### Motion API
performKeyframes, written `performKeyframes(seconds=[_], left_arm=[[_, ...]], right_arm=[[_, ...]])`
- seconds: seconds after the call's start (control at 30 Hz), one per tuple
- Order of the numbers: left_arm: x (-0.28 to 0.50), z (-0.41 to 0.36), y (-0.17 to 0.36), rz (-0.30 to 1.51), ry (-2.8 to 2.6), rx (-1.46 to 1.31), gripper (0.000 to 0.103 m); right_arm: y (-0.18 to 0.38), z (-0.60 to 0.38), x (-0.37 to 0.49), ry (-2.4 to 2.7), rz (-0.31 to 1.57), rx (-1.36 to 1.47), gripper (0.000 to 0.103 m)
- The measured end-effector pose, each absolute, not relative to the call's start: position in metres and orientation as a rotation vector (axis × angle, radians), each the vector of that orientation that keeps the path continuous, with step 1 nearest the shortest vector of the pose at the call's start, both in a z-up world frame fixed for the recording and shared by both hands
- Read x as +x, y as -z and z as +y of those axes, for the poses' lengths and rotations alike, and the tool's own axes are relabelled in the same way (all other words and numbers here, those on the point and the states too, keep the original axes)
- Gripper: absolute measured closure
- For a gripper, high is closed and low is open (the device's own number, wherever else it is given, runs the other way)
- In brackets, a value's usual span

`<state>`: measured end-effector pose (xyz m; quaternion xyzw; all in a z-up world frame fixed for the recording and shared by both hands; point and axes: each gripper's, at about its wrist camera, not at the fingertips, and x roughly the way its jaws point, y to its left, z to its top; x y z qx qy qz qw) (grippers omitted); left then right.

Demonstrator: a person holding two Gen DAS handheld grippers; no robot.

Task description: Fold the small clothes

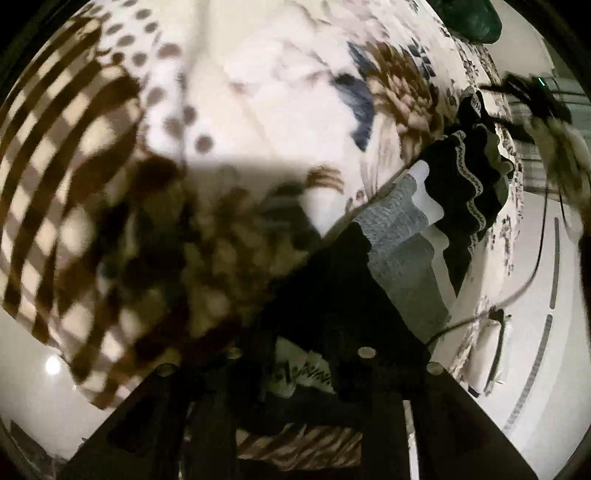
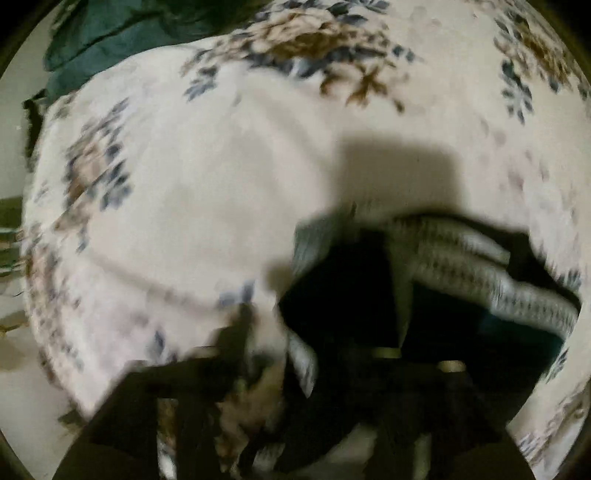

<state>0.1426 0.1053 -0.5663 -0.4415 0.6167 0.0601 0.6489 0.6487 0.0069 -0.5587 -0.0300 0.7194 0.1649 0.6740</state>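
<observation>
The left gripper (image 1: pixel 295 373) had dark cloth bunched between its fingers, but blur hid whether it was clamped. Beyond it a black garment (image 1: pixel 332 295) lay beside a grey knit piece (image 1: pixel 402 251) and a scalloped black piece (image 1: pixel 472 184) on the floral bedsheet (image 1: pixel 280 103). The right gripper (image 2: pixel 295 413) was smeared too, its state unreadable; a black garment (image 2: pixel 343 295) and grey ribbed knit (image 2: pixel 480 266) lay just ahead.

A floral bedsheet (image 2: pixel 229 177) covers the bed, with a dark green cloth (image 2: pixel 122 29) at its far edge.
</observation>
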Motion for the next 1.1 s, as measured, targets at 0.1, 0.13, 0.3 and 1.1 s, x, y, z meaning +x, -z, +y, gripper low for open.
performKeyframes(seconds=[0.1, 0.13, 0.3, 1.1], left_arm=[[0.14, 0.11, 0.554, 1.396, -0.126, -0.96, 0.054], [0.141, 0.11, 0.55, 1.393, -0.117, -0.946, 0.05], [0.156, 0.096, 0.553, 1.415, -0.101, -0.832, 0.049], [0.149, 0.058, 0.522, 1.435, -0.133, -0.657, 0.087]], right_arm=[[0.534, -0.024, 0.592, -0.424, 1.595, -0.085, 0.037], [0.528, -0.038, 0.57, -0.427, 1.595, -0.091, 0.037], [0.535, -0.128, 0.435, -0.39, 1.71, 0.017, 0.036], [0.608, -0.241, 0.192, -0.324, 1.871, 0.432, 0.083]])
